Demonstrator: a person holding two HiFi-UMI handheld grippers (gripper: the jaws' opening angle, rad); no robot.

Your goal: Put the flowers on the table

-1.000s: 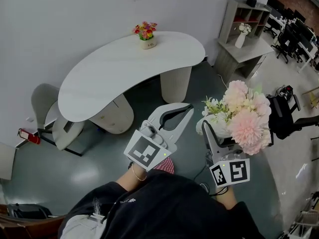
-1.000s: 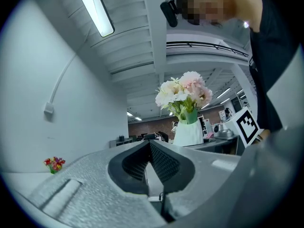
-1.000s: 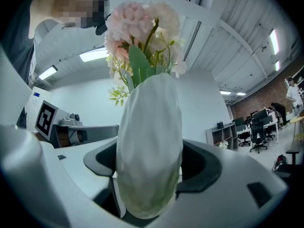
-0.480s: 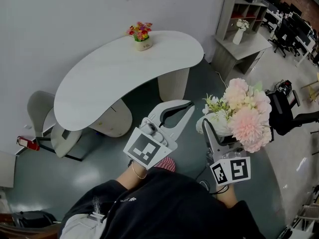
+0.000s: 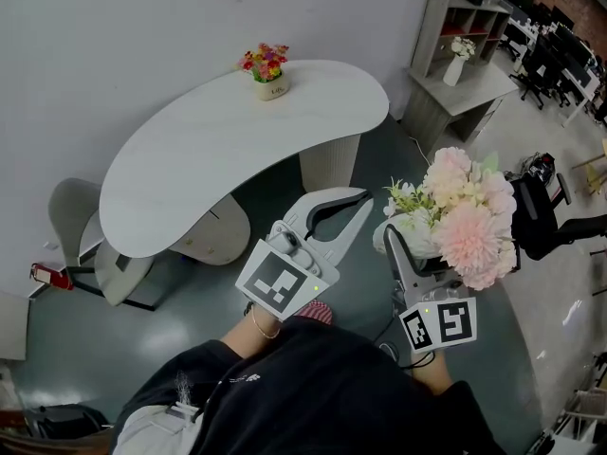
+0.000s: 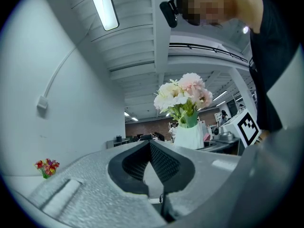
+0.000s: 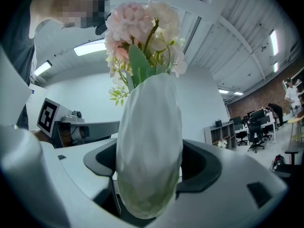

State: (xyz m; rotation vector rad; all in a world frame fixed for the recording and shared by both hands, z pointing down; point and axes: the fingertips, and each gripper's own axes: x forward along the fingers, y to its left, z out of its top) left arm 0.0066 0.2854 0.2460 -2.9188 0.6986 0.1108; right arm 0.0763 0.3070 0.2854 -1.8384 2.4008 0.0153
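The right gripper (image 5: 408, 242) is seen in the head view clamped on the white vase (image 5: 422, 235) of pink and cream flowers (image 5: 465, 218), carried above the floor and well apart from the table (image 5: 209, 150), near whose far edge a small pot (image 5: 268, 87) of red and yellow blooms is stood. The left gripper (image 5: 353, 198) is held just beside the vase. In the left gripper view, its jaws are shown closed together with nothing between them. In the right gripper view, the vase is gripped between both jaws, with the flowers raised above them.

At 3 o'clock the right claw (image 5: 395, 243) holds a white vase (image 5: 417, 236) of pink flowers (image 5: 467, 218). The left claw (image 5: 355, 200), near centre, points toward 1 o'clock. The curved white tabletop (image 5: 209, 150) lies at 11 o'clock, with a small flower pot (image 5: 268, 70) on its far edge.
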